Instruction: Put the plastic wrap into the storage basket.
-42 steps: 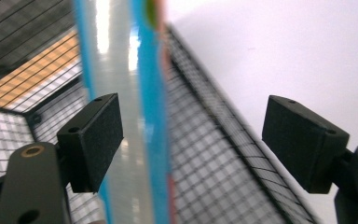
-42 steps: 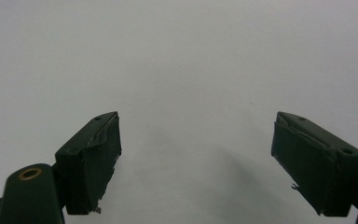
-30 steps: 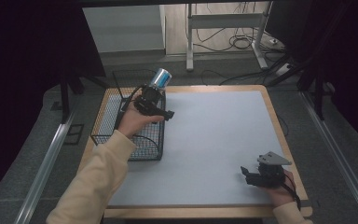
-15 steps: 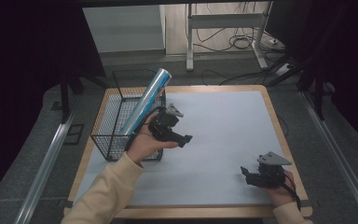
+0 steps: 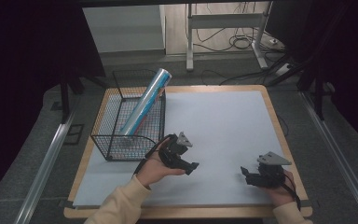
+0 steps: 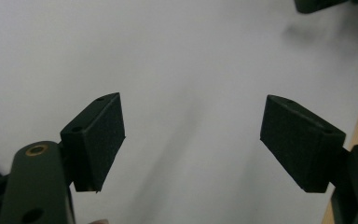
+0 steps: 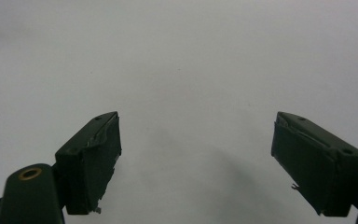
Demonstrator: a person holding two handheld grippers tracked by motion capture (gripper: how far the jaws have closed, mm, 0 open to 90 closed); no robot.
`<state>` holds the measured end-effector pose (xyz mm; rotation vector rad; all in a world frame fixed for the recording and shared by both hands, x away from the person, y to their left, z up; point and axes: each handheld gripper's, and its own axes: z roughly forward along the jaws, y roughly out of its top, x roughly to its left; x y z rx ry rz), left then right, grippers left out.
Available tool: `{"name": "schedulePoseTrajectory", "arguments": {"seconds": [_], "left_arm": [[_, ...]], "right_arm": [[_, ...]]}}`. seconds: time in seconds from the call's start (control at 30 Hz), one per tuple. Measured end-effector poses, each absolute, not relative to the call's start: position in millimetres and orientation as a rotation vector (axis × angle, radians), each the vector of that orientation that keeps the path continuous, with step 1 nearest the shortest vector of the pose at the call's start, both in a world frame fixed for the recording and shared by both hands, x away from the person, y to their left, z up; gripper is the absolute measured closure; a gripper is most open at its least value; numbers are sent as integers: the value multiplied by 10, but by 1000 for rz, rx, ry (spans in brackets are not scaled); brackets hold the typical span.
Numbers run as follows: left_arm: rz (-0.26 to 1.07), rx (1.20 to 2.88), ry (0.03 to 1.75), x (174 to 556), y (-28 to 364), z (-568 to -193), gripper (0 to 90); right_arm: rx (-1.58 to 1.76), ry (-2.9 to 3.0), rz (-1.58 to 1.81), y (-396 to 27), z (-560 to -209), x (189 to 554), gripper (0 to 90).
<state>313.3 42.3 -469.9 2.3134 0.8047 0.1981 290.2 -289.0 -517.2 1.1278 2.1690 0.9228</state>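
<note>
A long roll wrapped in shiny blue and silver film (image 5: 144, 105) leans in a black wire basket (image 5: 103, 140) at the table's left, its top end poking over the basket's far rim. My left gripper (image 5: 190, 163) hovers low over the white sheet just right of the basket's near corner. Its jaws stand open (image 6: 191, 140) with nothing between them, and it is clear of the roll. My right gripper (image 5: 246, 175) rests near the front right of the table, pointing left. It is open too (image 7: 196, 163), with bare sheet between its pads.
The white sheet (image 5: 219, 121) covers a wooden tabletop (image 5: 279, 140). A dark part of the right gripper (image 6: 317, 4) shows at the top right of the left gripper view. Beyond the table are a metal stand's legs (image 5: 189, 46) and floor cables (image 5: 242, 42).
The roll, held up over the basket a second ago, now leans in it alone. My left gripper has let go and moved down, toward the person and rightward. The right gripper stayed put.
</note>
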Motion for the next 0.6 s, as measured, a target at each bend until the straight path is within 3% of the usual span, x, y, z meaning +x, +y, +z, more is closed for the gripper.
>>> {"name": "schedulePoseTrajectory", "arguments": {"seconds": [0.6], "left_arm": [[219,2360,848,3098,475,-4969,208]], "right_arm": [[1113,2158,924,-2888,-5162,2901,163]]}}
